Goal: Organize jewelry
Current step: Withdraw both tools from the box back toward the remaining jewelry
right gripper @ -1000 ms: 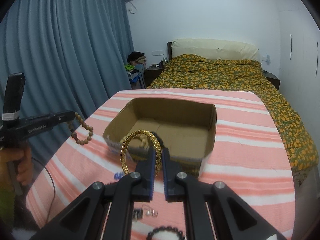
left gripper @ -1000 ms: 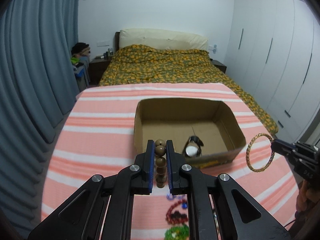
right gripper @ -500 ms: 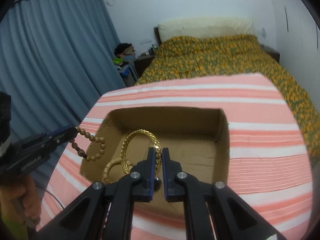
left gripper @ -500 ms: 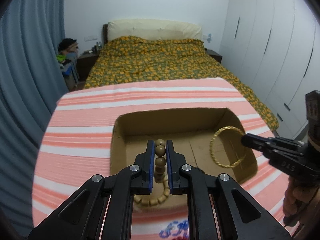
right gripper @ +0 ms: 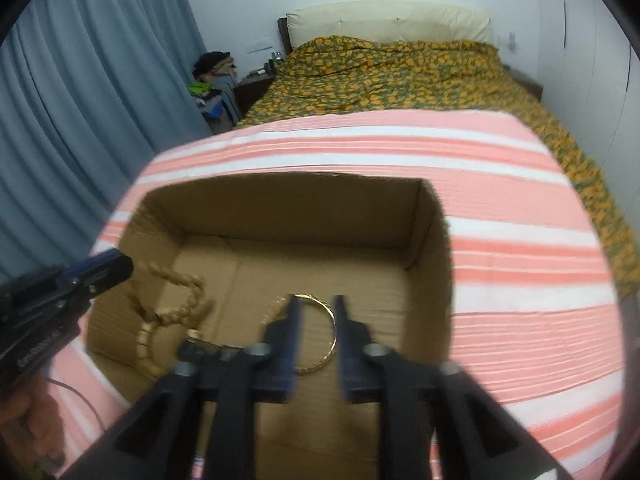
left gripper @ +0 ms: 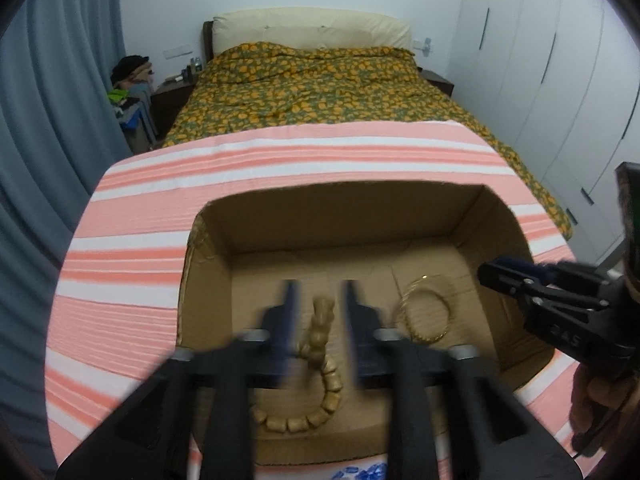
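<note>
Dim, even indoor light; heavy fisheye vignette at corners; motion blur smears both jaw pairs and items between them

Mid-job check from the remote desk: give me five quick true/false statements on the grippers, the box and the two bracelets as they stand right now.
1. The left gripper has its jaws spread apart. True.
2. The right gripper is clamped on the gold bangle. False: its jaws are apart, and the bangle lies on the floor of the cardboard box.
3. The wooden bead bracelet is inside the box. True.
4. The gold bangle rests on the striped cloth outside the box. False: it is inside the box.
5. In the left wrist view, the bangle lies right of the bead bracelet. True.
</note>
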`<state>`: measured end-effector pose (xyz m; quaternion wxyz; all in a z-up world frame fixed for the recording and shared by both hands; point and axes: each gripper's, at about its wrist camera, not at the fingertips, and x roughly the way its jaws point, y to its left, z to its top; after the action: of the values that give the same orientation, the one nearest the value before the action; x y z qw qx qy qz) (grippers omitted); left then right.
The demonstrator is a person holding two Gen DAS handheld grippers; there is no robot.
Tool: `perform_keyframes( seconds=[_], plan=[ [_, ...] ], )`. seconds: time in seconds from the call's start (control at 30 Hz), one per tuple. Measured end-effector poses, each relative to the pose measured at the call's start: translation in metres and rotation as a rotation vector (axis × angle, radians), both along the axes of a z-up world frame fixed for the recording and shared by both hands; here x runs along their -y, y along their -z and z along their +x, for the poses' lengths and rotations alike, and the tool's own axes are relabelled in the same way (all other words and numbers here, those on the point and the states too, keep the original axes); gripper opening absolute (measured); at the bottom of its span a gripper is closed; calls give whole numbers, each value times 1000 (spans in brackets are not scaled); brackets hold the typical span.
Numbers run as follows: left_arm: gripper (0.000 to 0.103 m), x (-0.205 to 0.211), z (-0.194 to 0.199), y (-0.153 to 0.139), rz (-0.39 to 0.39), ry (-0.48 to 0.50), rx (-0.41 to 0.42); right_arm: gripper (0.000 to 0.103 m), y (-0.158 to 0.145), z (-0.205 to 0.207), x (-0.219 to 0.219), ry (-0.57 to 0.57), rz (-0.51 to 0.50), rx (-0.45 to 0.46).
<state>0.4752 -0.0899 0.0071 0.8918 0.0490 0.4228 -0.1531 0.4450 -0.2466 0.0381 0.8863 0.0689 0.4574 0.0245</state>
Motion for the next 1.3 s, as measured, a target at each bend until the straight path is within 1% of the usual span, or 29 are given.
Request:
perform_keyframes(
  seconds=[0.03,0.07,0.13,0.17,0.2,0.27,0.33,0.37,0.43,0.53,0.57,0.63,0.77,0.9,1.03,1.17,1.3],
  plan=[
    [73,-2,-4,-1,7,-14,16,51,-2,-5,0,-1,-16,18],
    [82,-5,-8,-3,13,-27,37,52,-4,-7,1,-4,-20,31],
    [87,-10,-18,-6,20,-37,60,52,-10,-21,0,-18,-24,59],
    [90,-14,-28,-8,22,-39,64,54,-14,-28,1,-23,-28,68],
    [92,-17,-36,-9,23,-40,67,60,-17,-39,0,-31,-37,80],
    [97,-25,-57,-10,37,-41,85,69,-23,-57,-3,-47,-53,102],
    [99,-33,-83,-11,68,-43,106,71,-29,-77,-5,-66,-66,119],
    [99,-38,-101,-10,89,-47,114,71,-31,-94,-6,-75,-75,126],
    [100,-44,-128,-8,114,-56,115,73,-34,-115,-5,-85,-91,131],
    [101,-52,-165,-6,127,-78,117,75,-37,-161,-6,-90,-111,148],
    [101,-56,-183,-6,128,-90,121,76,-38,-172,-5,-89,-113,152],
    [102,-61,-204,-6,135,-103,125,80,-38,-201,-6,-85,-111,163],
    [102,-67,-252,-13,158,-141,165,81,-40,-245,-13,-77,-116,176],
    [102,-71,-283,-22,175,-163,202,81,-43,-275,-21,-72,-125,186],
    [102,-74,-312,-28,184,-183,233,82,-47,-304,-30,-59,-112,202],
    [102,-81,-333,-30,165,-198,229,84,-48,-327,-35,-58,-114,218],
    [102,-84,-345,-31,168,-211,237,84,-48,-341,-41,-65,-126,226]
  ],
)
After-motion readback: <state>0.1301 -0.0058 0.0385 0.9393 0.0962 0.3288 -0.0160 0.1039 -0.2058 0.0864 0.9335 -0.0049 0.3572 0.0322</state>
